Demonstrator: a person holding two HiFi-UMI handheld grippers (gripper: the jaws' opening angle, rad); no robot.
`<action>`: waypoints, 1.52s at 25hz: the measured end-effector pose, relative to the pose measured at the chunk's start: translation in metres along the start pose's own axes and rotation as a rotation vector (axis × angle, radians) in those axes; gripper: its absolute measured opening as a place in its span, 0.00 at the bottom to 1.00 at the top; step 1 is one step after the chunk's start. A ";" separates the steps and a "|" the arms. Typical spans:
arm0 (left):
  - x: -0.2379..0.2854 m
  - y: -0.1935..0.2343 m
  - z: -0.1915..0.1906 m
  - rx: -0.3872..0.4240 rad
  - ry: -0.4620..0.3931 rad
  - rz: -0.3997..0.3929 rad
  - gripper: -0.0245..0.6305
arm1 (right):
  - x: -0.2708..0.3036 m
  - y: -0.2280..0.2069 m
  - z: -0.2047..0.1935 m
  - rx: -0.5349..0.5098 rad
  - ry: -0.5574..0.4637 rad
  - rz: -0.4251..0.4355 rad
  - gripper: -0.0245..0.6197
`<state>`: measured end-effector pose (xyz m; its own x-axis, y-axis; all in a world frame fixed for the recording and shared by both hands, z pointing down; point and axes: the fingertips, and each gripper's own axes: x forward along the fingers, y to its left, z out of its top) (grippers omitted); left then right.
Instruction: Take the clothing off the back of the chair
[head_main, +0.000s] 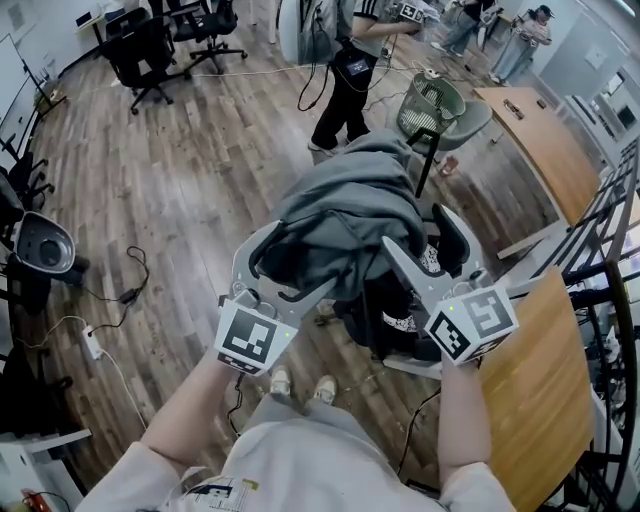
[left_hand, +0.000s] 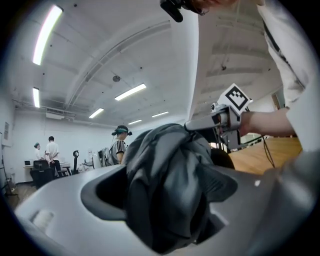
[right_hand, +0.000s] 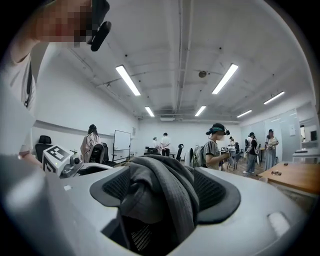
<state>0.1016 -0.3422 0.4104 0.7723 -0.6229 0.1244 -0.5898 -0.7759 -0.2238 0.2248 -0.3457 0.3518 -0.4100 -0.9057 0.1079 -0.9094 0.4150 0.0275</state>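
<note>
While both sets of jaws stand wide apart and clamp nothing, the grey clothing (head_main: 345, 215) lies heaped over the back of the chair (head_main: 400, 322) at twelve o'clock. Its folds sit between the jaws of the left tool (head_main: 290, 265) and the right tool (head_main: 425, 235). Soft, limp, finely ribbed cloth may slip free or snag on the chair back if the jaws close on only a thin fold.

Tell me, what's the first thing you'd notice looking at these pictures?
A big crumpled heap of grey clothing sits in the middle, piled over a dark chair. The left gripper and right gripper flank it, jaws wide open with cloth between them. Behind, a person stands on the wood floor.
</note>
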 end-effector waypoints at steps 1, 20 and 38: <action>0.004 -0.001 -0.006 -0.004 0.007 0.000 0.72 | 0.001 -0.004 -0.004 0.016 0.000 0.011 0.65; 0.054 0.012 -0.063 0.028 0.137 -0.023 0.32 | 0.031 0.004 -0.055 0.176 0.145 0.272 0.39; 0.016 0.058 0.021 0.018 -0.050 0.159 0.18 | 0.022 0.007 0.005 0.092 -0.025 0.086 0.18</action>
<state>0.0842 -0.3948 0.3792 0.6809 -0.7314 0.0380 -0.7012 -0.6661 -0.2541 0.2095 -0.3634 0.3492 -0.4877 -0.8693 0.0808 -0.8727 0.4829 -0.0721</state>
